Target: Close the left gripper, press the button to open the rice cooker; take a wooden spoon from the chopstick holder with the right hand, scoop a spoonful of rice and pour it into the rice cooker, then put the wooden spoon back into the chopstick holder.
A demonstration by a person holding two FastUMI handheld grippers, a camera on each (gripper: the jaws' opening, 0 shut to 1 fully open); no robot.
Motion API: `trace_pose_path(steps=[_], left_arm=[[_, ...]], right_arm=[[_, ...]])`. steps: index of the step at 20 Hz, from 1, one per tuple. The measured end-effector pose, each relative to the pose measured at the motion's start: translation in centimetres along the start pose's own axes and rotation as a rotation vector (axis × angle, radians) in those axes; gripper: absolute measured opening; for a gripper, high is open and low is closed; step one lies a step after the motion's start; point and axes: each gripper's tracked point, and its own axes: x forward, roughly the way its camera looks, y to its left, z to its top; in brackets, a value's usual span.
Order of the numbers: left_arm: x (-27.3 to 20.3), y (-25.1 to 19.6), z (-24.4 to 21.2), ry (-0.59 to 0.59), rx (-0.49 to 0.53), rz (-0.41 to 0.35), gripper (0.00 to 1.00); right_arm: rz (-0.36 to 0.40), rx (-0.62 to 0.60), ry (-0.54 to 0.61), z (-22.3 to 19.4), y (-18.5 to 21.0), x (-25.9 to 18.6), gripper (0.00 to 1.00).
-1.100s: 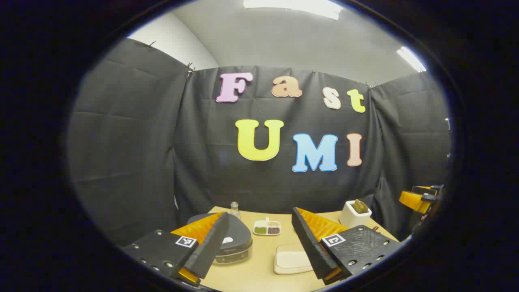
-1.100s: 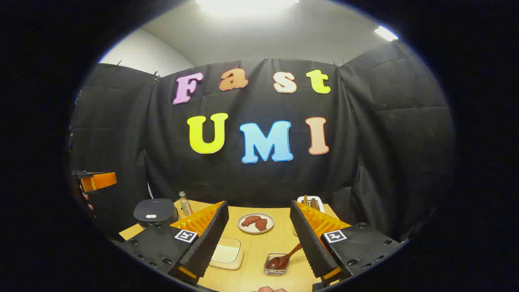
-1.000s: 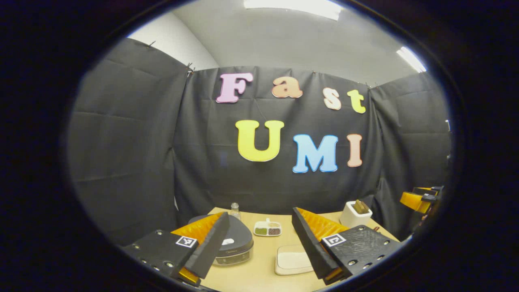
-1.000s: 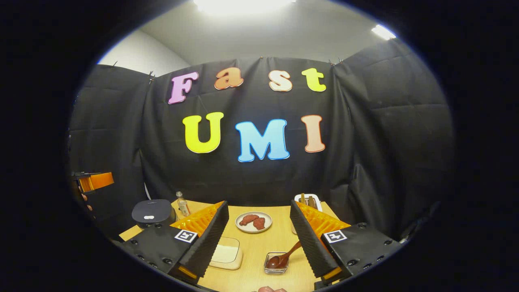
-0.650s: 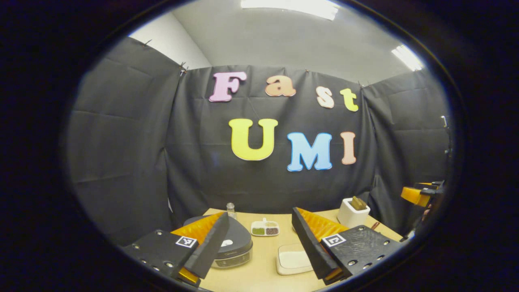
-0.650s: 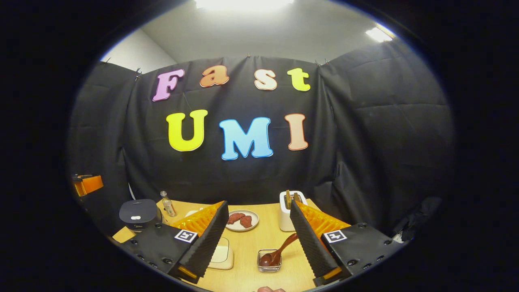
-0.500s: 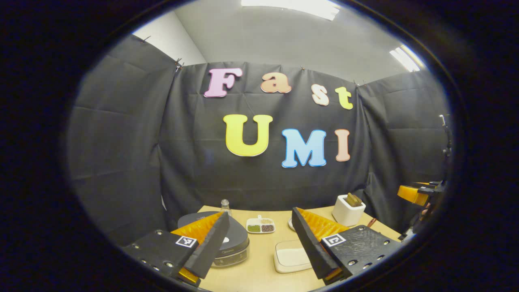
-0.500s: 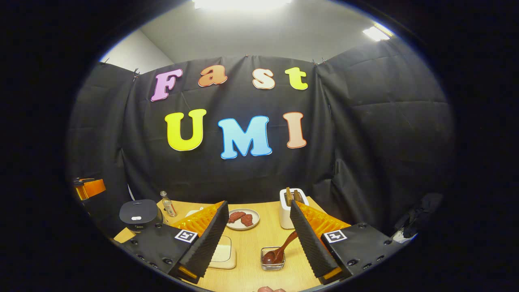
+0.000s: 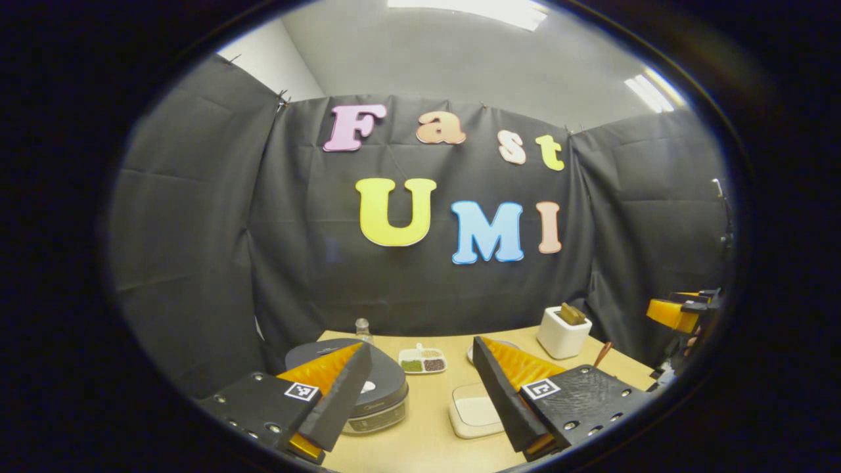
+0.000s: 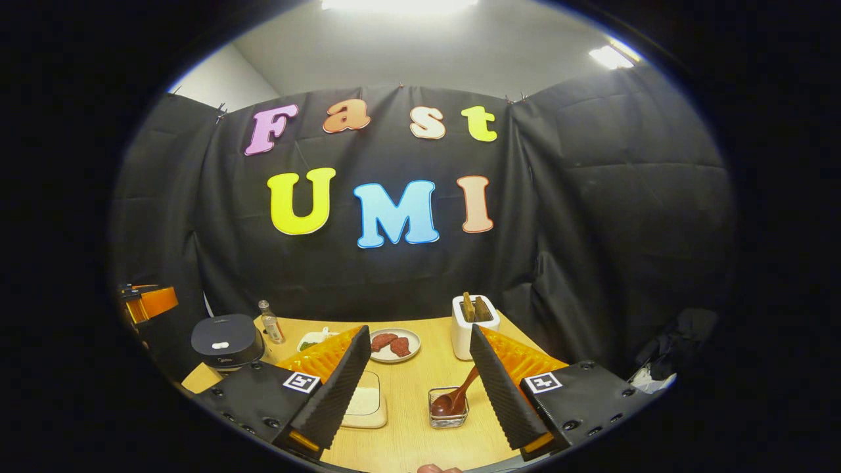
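- My left gripper (image 9: pixel 420 387) hangs above the near edge of the wooden surface (image 9: pixel 427 440), jaws spread wide with nothing between them.
- My right gripper (image 10: pixel 419 387) is likewise released, its fingers apart and empty, over the near part of the surface.
- The rice cooker (image 9: pixel 378 387), dark grey with its lid down, stands at the left end of the surface, partly behind my left gripper's left finger (image 9: pixel 335 401); its white button (image 9: pixel 369 387) shows on the lid.
- The white chopstick holder (image 10: pixel 474 332) stands well to the right of the rice cooker, toward the back, with wooden handles sticking up from it.
- A flat tray of rice (image 10: pixel 364 402) lies between the rice cooker and the chopstick holder, nearer to me.
- A dark spoon (image 10: pixel 453 399) rests in a small glass dish (image 10: pixel 449 412), just in front of the chopstick holder.
- A plate of reddish meat pieces (image 10: pixel 391 344) sits to the left of the chopstick holder.
- A small bottle (image 10: pixel 267 323) stands just right of the rice cooker.
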Motion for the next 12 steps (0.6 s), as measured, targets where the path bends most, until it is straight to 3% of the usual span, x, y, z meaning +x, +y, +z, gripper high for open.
trace_pose_path(steps=[5,7,9,10,12], left_arm=[[0.7,1.9,0.5,0.006,0.004,0.001,0.94],[1.1,2.5,0.8,0.014,0.007,-0.008,0.77],[1.4,3.6,0.7,0.029,0.02,0.002,0.77],[1.8,4.7,0.2,0.051,0.029,0.03,0.67],[2.3,4.9,-0.5,0.103,0.024,0.016,0.48]], right_arm=[[-0.023,-0.004,0.02,-1.4,0.0,-0.5,0.97],[-0.028,-0.015,0.023,-1.6,0.0,-0.8,0.95],[-0.028,-0.021,0.018,-1.5,0.3,-1.0,0.97],[-0.026,-0.022,0.016,-1.5,0.4,-1.1,0.97],[-0.021,-0.022,0.013,-1.5,0.7,-1.2,0.97]])
